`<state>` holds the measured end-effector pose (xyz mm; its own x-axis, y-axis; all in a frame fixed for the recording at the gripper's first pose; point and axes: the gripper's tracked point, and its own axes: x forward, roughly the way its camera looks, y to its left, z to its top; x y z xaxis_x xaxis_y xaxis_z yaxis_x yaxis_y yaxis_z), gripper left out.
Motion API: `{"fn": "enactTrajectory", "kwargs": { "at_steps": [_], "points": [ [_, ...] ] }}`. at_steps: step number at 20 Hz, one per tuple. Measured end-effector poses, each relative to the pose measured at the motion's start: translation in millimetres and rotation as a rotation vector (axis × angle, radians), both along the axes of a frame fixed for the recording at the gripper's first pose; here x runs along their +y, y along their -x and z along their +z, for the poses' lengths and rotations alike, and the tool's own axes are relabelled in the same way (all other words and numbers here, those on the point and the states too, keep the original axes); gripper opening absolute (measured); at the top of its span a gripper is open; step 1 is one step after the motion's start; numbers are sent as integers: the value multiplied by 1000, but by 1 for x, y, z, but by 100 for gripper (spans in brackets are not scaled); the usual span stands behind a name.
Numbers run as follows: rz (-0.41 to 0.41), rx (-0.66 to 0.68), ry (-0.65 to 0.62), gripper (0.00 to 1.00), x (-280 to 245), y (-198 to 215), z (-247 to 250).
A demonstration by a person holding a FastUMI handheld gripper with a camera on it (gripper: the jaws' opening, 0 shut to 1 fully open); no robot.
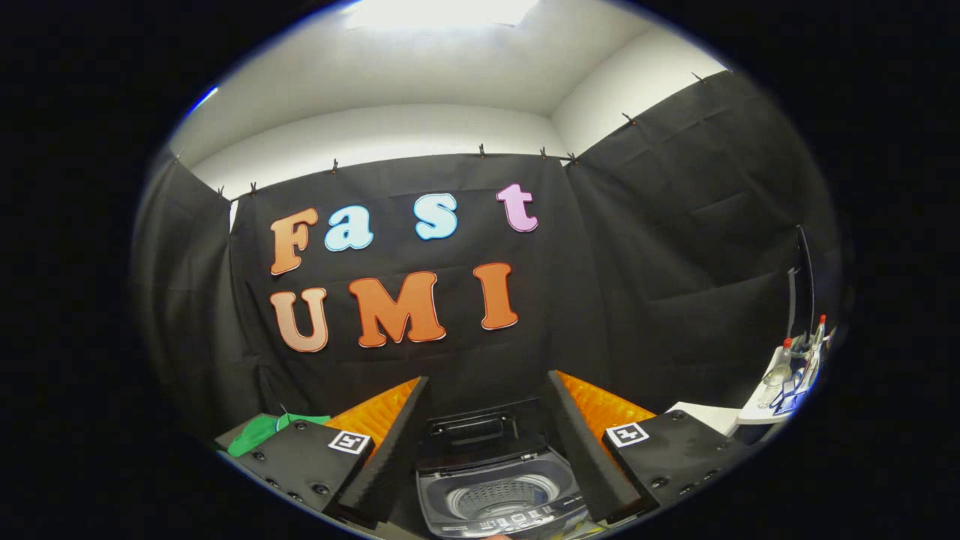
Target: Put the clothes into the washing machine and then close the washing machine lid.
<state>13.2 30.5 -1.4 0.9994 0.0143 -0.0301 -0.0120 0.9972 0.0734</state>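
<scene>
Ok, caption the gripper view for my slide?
Open gripper above washing machine, lid up, green cloth aside.

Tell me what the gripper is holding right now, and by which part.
Nothing is held. The gripper is open, its fingers spread wide, with the washing machine seen between them, lid up and drum bare. The green garment lies off beside one finger, untouched.
</scene>
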Motion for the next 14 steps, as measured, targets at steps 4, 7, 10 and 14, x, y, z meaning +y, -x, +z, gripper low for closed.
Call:
{"fn": "enactTrajectory", "kwargs": {
  "at_steps": [4,7,10,14],
  "points": [
    [73,-2,2,98,50,-25,9],
    [175,17,-20,98,114,-45,7],
    [300,53,-41,98,192,-57,-9],
    [476,153,-58,98,294,-55,-53]
  ]
}}
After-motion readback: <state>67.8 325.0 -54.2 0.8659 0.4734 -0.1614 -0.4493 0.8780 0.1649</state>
